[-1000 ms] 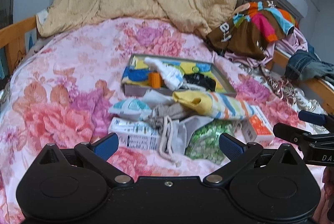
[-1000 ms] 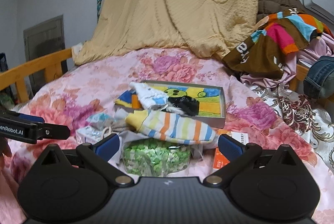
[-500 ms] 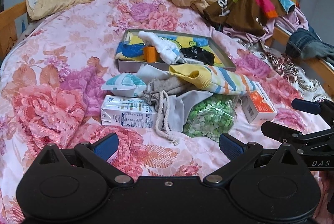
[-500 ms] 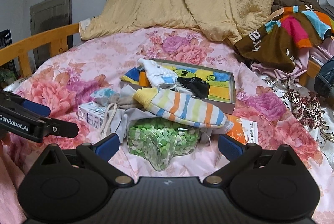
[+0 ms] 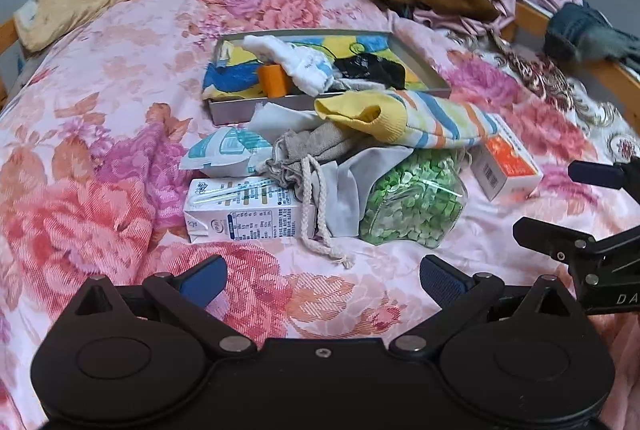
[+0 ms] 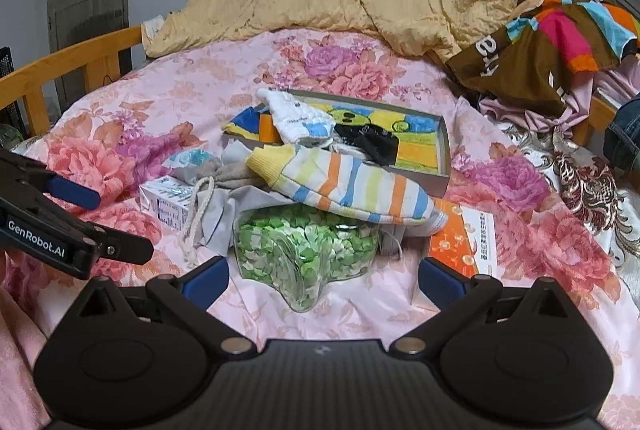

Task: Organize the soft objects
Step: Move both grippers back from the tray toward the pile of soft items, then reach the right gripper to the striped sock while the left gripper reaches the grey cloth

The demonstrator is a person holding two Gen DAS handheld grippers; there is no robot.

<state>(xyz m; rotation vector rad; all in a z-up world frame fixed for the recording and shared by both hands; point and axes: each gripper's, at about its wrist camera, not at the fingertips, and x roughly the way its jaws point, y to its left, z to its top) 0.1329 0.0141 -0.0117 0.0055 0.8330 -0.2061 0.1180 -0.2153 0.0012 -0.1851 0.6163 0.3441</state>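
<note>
Left gripper (image 5: 322, 276): jaws spread wide, nothing between them, hovering over the floral bedspread (image 5: 100, 77) just short of the milk carton (image 5: 244, 216). Drawstring pouch (image 5: 308, 153) lies against the carton, cord draped over it. Striped sock (image 5: 408, 119) rests on top of the jar of green bits (image 5: 412, 199), toe end beside the orange box (image 5: 506, 163). White sock (image 5: 296, 59) and black sock (image 5: 370, 67) sit in the tray (image 5: 420, 65) behind. Right gripper (image 6: 322, 280): also fully open, empty, jar just ahead of it.
</note>
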